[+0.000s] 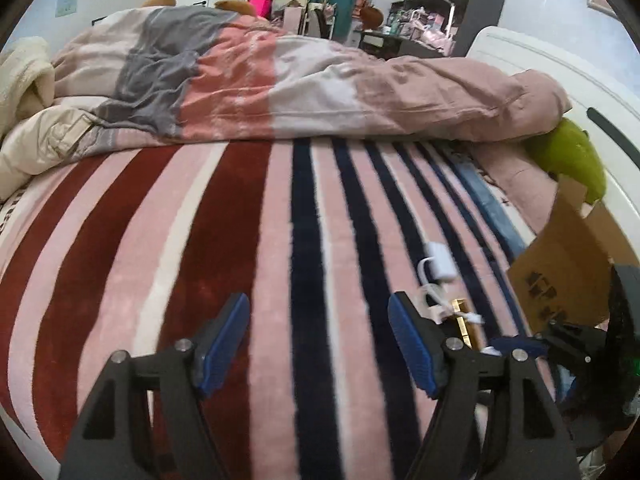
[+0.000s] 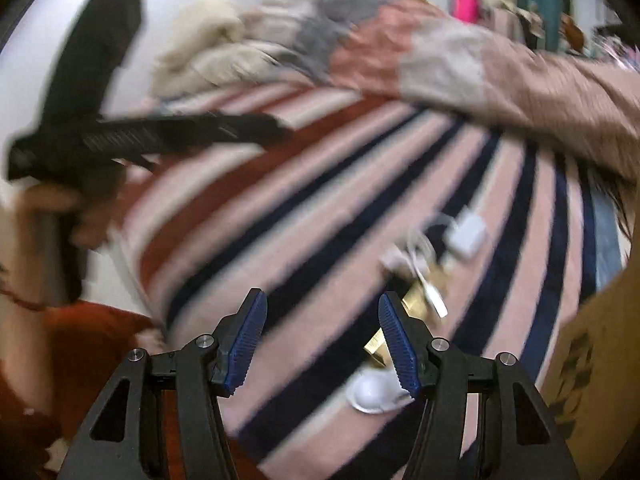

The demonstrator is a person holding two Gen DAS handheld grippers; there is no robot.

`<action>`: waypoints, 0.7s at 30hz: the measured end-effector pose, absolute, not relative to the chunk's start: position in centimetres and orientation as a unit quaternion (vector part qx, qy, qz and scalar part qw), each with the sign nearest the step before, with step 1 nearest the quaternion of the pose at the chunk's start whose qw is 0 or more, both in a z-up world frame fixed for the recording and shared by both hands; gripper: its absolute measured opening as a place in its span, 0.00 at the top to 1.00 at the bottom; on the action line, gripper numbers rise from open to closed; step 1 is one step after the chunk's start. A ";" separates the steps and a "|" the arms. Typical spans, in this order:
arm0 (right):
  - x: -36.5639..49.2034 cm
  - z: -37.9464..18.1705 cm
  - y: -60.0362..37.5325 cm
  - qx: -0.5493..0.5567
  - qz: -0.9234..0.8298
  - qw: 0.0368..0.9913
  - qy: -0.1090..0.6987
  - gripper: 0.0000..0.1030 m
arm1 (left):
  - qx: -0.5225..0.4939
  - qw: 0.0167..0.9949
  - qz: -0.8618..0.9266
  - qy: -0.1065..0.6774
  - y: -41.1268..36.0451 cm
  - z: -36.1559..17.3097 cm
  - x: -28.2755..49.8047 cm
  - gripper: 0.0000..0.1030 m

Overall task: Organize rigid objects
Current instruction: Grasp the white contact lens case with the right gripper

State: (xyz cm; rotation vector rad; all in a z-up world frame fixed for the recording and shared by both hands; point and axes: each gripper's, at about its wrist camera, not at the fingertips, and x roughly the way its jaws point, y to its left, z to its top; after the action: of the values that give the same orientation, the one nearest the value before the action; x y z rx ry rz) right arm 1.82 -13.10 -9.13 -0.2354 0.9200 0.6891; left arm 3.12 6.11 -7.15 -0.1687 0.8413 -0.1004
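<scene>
— Striped fleece blanket (image 1: 224, 240) over a bed is your work surface, with a rumpled duvet (image 1: 280, 92) heaped at the far side and a cardboard box (image 1: 568, 268) at the right edge. Where are your tongs?

— Both are spread wide and hold nothing. The left gripper (image 1: 318, 344) hovers low over bare stripes; the right gripper (image 2: 322, 344) is above the small clutter, though that view is badly smeared.

— And the things to sort?

— They sit together near the box: a white charger block (image 1: 440, 264) with its coiled white cable (image 1: 430, 300), a gold box (image 1: 466, 322) just beside them, and a round white piece (image 2: 372, 394) under your right gripper's right finger. You'll find the left gripper has them off to its right, not between its fingers.

— How will they handle?

— The charger looks light, hard and smooth, so I'd judge it slippery; close on its flat faces, not the corners. Its cable is limp and seems to lie across the gold box, so lifting one may drag the other. The gold box looks stiff and glossy; take it across its narrow sides. What the round piece is, I cannot tell. The soft fleece will give beneath your fingertips, so come down gently.
</scene>
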 end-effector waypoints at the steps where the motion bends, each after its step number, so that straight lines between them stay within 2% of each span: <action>1: 2.2 -9.7 -13.7 -0.108 0.307 0.837 0.439 0.47 | -0.081 0.907 -0.043 0.411 6.1 -7.3 3.2 0.33; 8: 2.3 -11.9 -16.3 -0.072 0.280 0.835 0.468 0.47 | -0.065 0.912 -0.048 0.403 5.2 -6.9 2.4 0.32; 16: 0.2 -12.3 -15.8 -0.124 0.289 0.836 0.449 0.46 | -0.067 0.905 -0.047 0.418 5.3 -7.6 2.5 0.32; 19: -0.5 -12.5 -15.6 -0.147 0.298 0.832 0.444 0.40 | -0.064 0.902 -0.047 0.424 5.1 -7.9 2.5 0.32; 21: -1.1 -12.5 -15.5 -0.158 0.299 0.835 0.435 0.40 | -0.060 0.902 -0.048 0.425 4.8 -8.0 2.4 0.32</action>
State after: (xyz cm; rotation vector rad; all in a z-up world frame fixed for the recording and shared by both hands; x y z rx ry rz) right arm -1.06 -15.53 -12.52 -0.3336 0.9205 0.6331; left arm 2.43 4.81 -7.96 -0.1245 0.8797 -0.1001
